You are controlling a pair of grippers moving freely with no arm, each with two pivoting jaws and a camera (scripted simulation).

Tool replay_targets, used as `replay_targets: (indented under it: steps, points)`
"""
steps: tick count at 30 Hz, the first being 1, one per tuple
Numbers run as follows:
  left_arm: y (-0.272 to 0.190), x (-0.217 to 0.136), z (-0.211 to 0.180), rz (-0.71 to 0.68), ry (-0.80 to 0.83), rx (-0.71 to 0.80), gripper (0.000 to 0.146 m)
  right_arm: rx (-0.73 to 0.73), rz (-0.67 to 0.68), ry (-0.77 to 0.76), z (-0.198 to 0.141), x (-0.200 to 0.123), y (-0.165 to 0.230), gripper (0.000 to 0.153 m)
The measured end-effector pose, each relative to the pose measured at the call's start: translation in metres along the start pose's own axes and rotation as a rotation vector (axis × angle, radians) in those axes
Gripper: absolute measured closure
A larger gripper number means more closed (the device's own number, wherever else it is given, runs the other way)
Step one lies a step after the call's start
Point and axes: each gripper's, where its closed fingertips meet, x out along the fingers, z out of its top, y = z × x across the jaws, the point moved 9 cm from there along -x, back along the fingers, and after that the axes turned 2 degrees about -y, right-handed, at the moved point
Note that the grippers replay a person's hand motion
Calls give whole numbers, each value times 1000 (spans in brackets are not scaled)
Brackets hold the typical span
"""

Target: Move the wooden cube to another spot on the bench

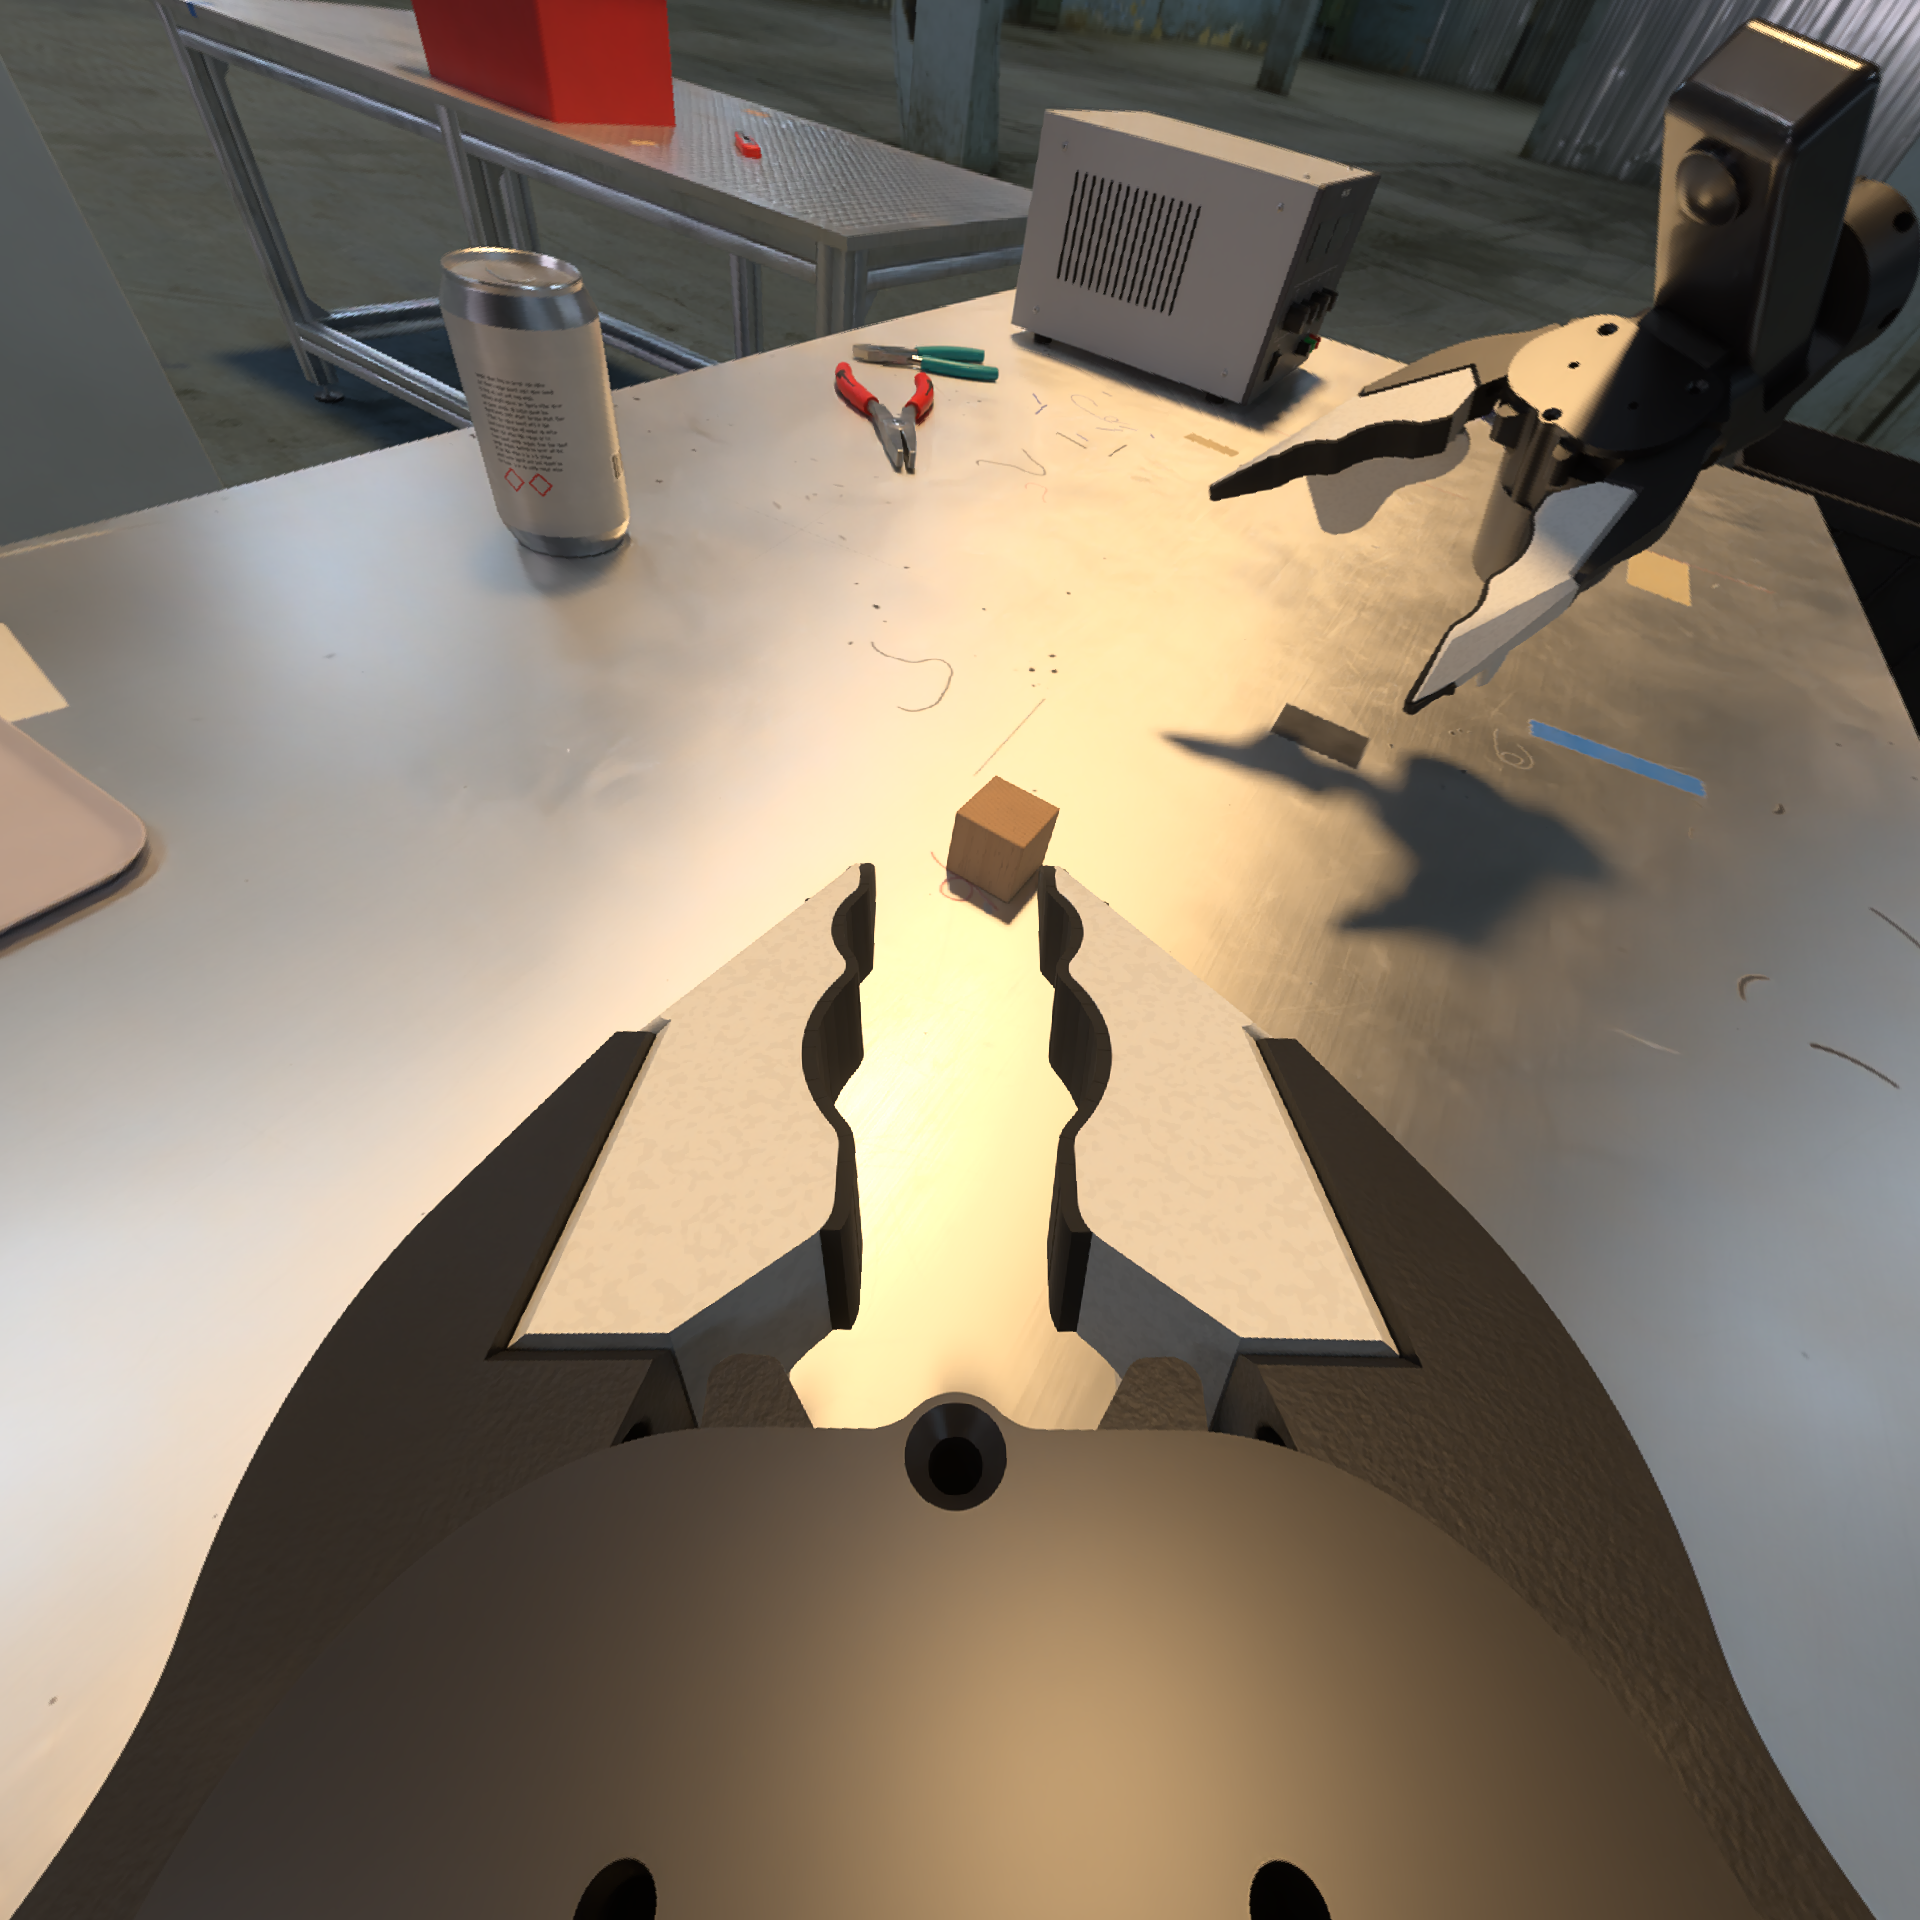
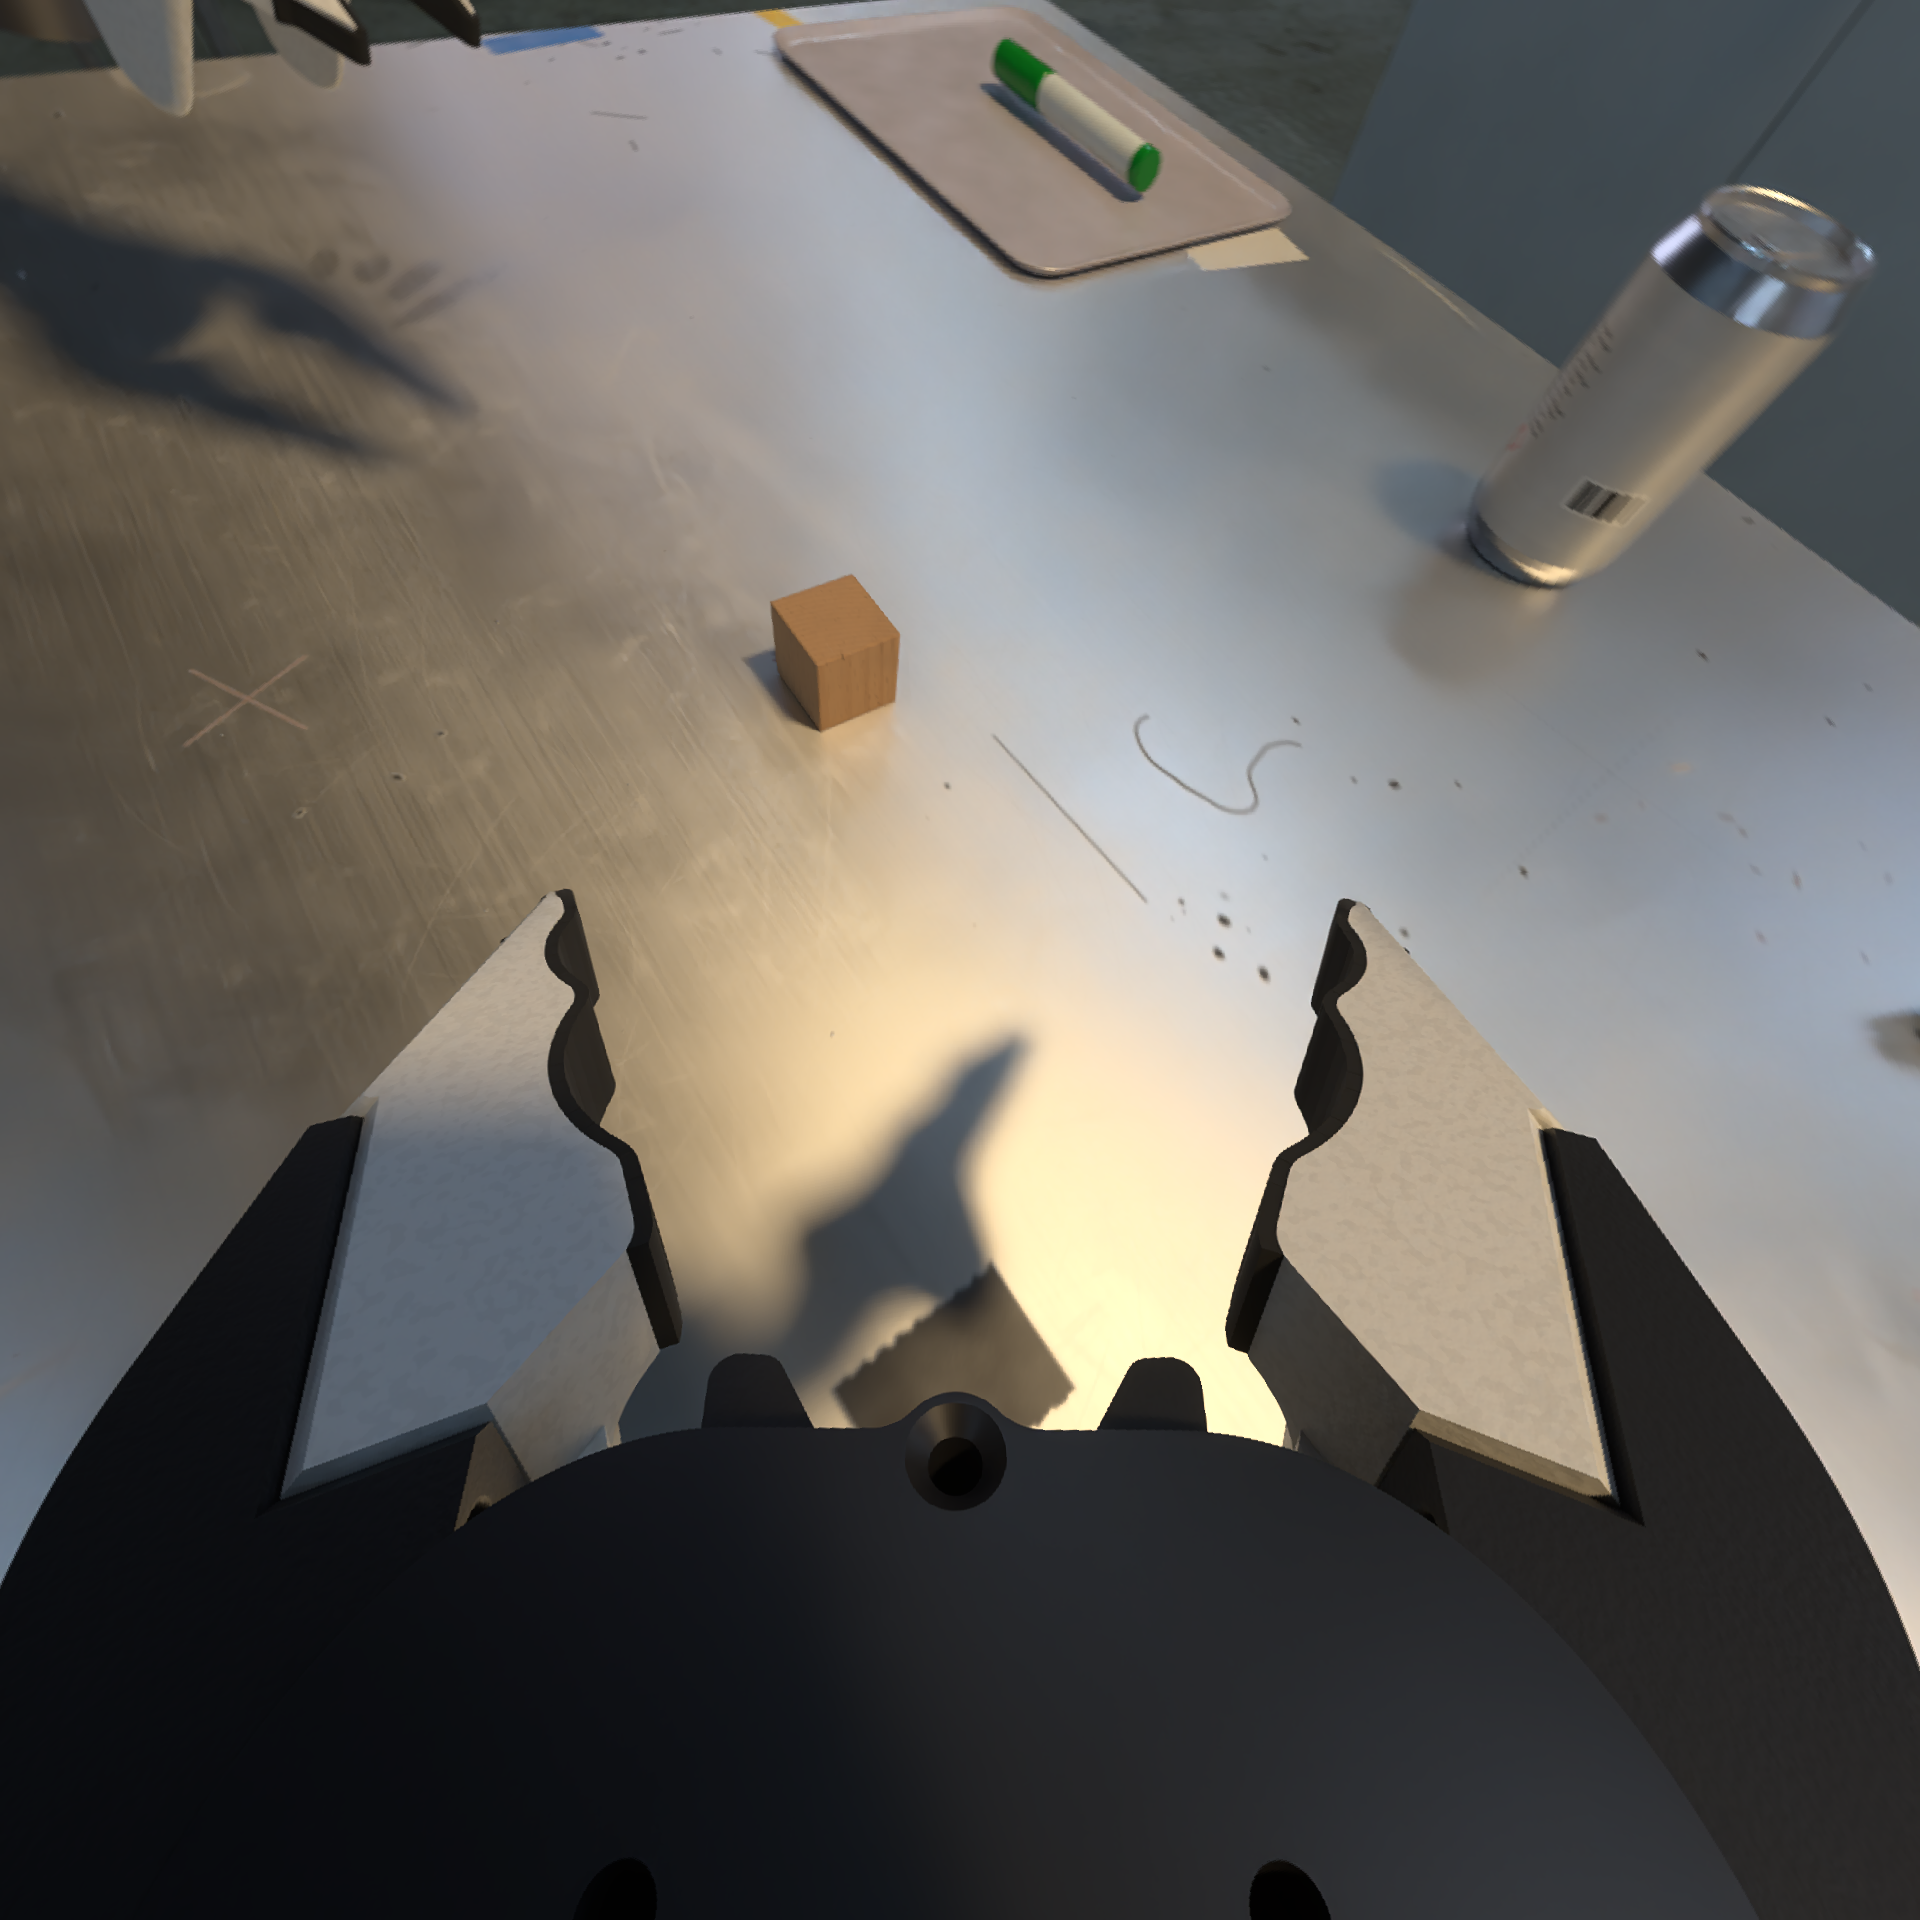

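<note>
My left gripper (image 1: 956, 883) sits low over the bench (image 1: 364, 831), its jaws parted only narrowly and holding nothing. The wooden cube (image 1: 1003, 840) stands on the bench just past my fingertips, a little right of centre in the left wrist view, near the right tip; whether it touches that tip I cannot tell. My right gripper (image 2: 956, 914) has its jaws spread wide and empty; in its own view the same cube (image 2: 834, 649) lies well ahead, centre-left of the frame, apart from both fingers. From the left wrist view that right gripper (image 1: 1320, 592) hangs at upper right above the bench. A silver can (image 1: 535, 400) stands at upper left, red pliers (image 1: 888, 410) and green pliers (image 1: 925, 361) lie at upper centre before a grey box (image 1: 1174, 255). In the right wrist view a tray (image 2: 904, 114) at the top carries a green-capped marker (image 2: 1075, 114).
</note>
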Motion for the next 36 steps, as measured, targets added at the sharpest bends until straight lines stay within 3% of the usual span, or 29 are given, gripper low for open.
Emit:
replay_targets:
  steps: [10,15,24,28,36]
  points:
    - [8,-6,-1,40,2,-12,115,-251,277,62,36,80,8,34]
    - [10,-9,-1,53,-5,-11,117,-278,422,96,47,118,7,57]
    - [13,-10,-2,66,10,-12,117,-297,545,315,33,161,4,89]
    - [13,-10,-3,60,17,-17,118,-283,550,345,34,165,5,118]
    - [14,-11,-3,66,13,-25,120,-154,401,387,33,146,-2,118]
